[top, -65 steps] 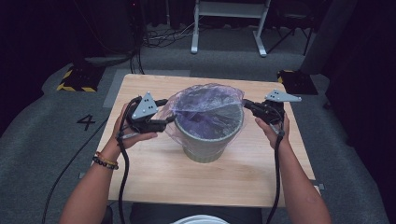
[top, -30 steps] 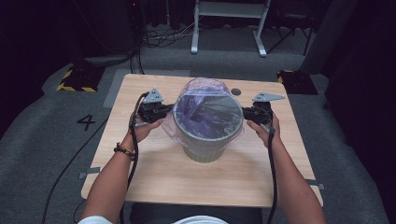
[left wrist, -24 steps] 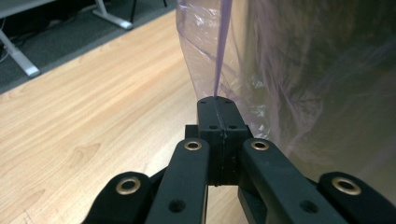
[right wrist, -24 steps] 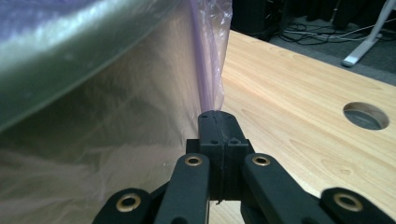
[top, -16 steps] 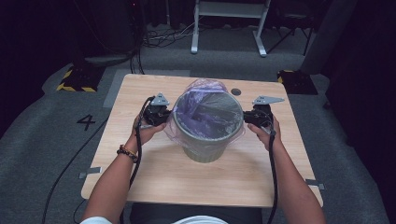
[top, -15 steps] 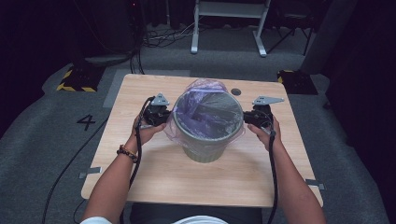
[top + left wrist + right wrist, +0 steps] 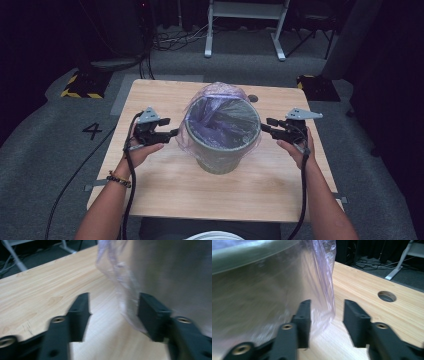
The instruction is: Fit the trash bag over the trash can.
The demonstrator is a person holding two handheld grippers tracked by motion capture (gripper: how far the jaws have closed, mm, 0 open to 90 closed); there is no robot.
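A light wooden table (image 7: 165,190) is sitting mid-frame on grey carpet, with a round cable hole (image 7: 253,98) showing near its far edge. A white metal frame (image 7: 245,25) is standing at the top centre, cables (image 7: 172,40) are trailing beside it, and a yellow-and-black striped block (image 7: 82,85) is lying at upper left. A painted number 4 (image 7: 93,131) is showing at the left.

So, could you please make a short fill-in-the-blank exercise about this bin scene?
1. The grey bin is lined with a purple plastic ____.
2. The bin stands on a ____ table.
3. The left gripper and right gripper both have their jaws ____.

Missing words: bag; wooden; open
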